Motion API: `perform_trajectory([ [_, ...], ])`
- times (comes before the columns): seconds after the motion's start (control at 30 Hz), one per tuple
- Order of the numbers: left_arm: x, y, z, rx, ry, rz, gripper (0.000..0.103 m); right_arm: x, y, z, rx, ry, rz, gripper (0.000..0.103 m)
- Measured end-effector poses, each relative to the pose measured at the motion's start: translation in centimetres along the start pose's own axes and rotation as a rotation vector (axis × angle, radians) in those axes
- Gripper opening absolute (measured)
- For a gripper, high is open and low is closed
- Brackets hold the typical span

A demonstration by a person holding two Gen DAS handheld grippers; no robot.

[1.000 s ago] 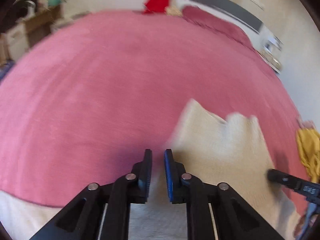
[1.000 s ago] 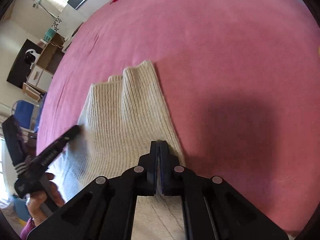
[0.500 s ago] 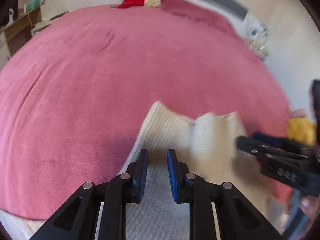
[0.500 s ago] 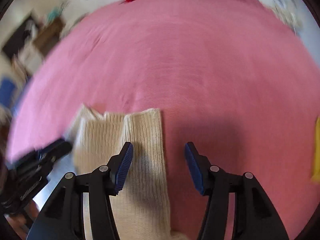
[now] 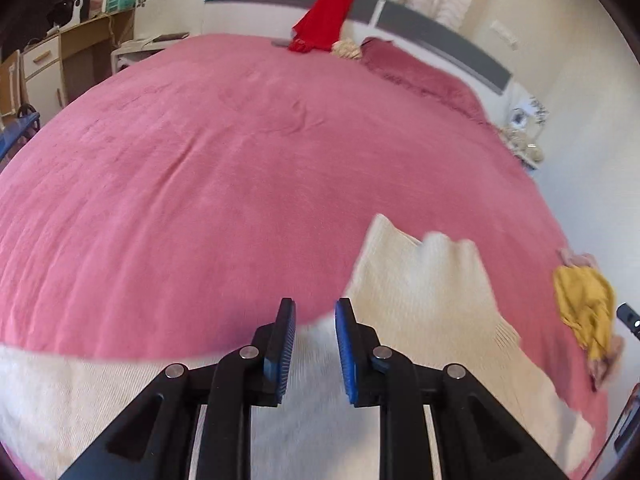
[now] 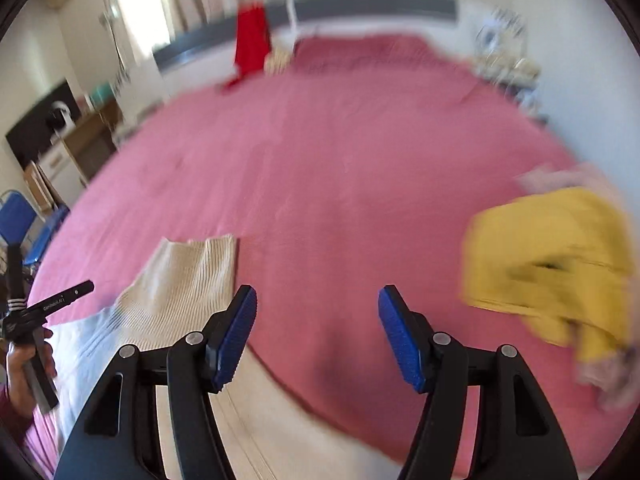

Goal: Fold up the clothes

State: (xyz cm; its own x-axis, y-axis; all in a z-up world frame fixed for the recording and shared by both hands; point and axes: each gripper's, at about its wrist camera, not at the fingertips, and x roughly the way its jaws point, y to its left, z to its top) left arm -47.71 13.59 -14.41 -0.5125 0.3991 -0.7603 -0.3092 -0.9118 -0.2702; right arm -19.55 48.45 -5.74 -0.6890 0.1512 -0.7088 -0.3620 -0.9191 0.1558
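pink bedspread (image 5: 240,168) fills both views. cream knit sweater (image 5: 420,292) lies flat at 5 o'clock in left view. left gripper (image 5: 315,320) parted slightly, empty. right gripper (image 6: 316,312) spread wide, empty. yellow garment (image 6: 552,256) at 3 o'clock.

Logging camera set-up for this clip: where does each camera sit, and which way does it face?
Left wrist: on the left gripper, jaws open, facing up the pink bed to the headboard; cream sweater ahead on the right.
Right wrist: on the right gripper, jaws wide, facing likewise; the person's hand on the other gripper shows.
Shared: sweater, yellow garment, red garment.
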Motion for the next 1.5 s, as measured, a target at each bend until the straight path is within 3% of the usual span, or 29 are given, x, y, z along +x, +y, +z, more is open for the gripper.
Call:
perform_trajectory([
  [0.03, -1.5, 0.0, -1.6, 0.011, -0.003, -0.011, 0.021, -3.3, -1.4, -1.3, 0.019, -0.025, 0.01, 0.071],
  [0.1, -4.3, -0.2, -4.8, 0.031, 0.004, -0.046, 0.021, -8.6, -4.9, -4.5, 0.12, -0.019, 0.026, 0.101],
  [0.2, -7.8, -0.8, -10.5, 0.025, 0.048, -0.096, 0.021, -13.8, -11.8, -11.8, 0.458, 0.087, 0.098, 0.101],
  [0.3, -10.5, -1.1, -16.5, -0.005, 0.117, -0.131, 0.021, -17.8, -14.2, -19.7, 0.657, 0.112, 0.13, 0.1],
  [0.37, -12.0, -1.5, -20.8, -0.02, 0.17, -0.123, 0.021, -17.3, -13.0, -23.1, 0.716, 0.135, 0.254, 0.1],
  [0.47, -13.6, -2.0, -25.5, -0.004, 0.221, -0.058, 0.021, -14.9, -8.0, -25.5, 0.608, 0.254, 0.305, 0.1],
  [0.57, -15.8, -0.7, -28.6, -0.039, 0.215, 0.03, 0.021, -12.5, -3.7, -27.5, 0.554, 0.358, 0.351, 0.1],
  [0.7, -20.2, 3.9, -30.3, -0.2, 0.158, 0.02, 0.022, -12.1, -2.4, -30.8, 0.586, 0.408, 0.468, 0.1],
  [0.77, -22.4, 6.3, -30.5, -0.223, 0.133, 0.03, 0.024, -12.8, -0.8, -31.3, 0.531, 0.44, 0.539, 0.1],
  [0.87, -24.4, 8.6, -31.2, -0.209, 0.148, 0.038, 0.026, -16.2, 1.0, -32.4, 0.359, 0.433, 0.463, 0.1],
  [0.93, -25.0, 9.4, -32.2, -0.191, 0.165, 0.053, 0.027, -18.1, 2.4, -33.2, 0.258, 0.433, 0.357, 0.099],
  [0.97, -25.3, 9.7, -32.7, -0.184, 0.173, 0.06, 0.027, -19.3, 3.1, -33.2, 0.194, 0.418, 0.28, 0.096],
  [1.0, -25.5, 10.1, -33.3, -0.177, 0.182, 0.067, 0.027, -20.9, 3.9, -33.0, 0.124, 0.387, 0.205, 0.086],
  [1.07, -24.8, 10.6, -34.4, -0.178, 0.205, 0.081, 0.027, -25.8, 5.7, -32.1, -0.043, 0.225, 0.068, 0.083],
  [1.13, -23.9, 11.0, -34.9, -0.192, 0.216, 0.077, 0.027, -29.6, 7.0, -31.2, -0.13, 0.053, -0.021, 0.084],
  [1.2, -23.0, 11.5, -35.2, -0.208, 0.223, 0.069, 0.027, -32.9, 8.0, -30.5, -0.2, -0.093, -0.093, 0.094],
  [1.43, -19.7, 12.2, -34.1, -0.195, 0.253, 0.066, 0.027, -30.2, 6.0, -32.0, -0.022, 0.134, 0.126, 0.095],
  [1.5, -18.9, 11.8, -33.7, -0.159, 0.263, 0.081, 0.027, -29.7, 5.9, -32.8, -0.004, 0.167, 0.139, 0.095],
])
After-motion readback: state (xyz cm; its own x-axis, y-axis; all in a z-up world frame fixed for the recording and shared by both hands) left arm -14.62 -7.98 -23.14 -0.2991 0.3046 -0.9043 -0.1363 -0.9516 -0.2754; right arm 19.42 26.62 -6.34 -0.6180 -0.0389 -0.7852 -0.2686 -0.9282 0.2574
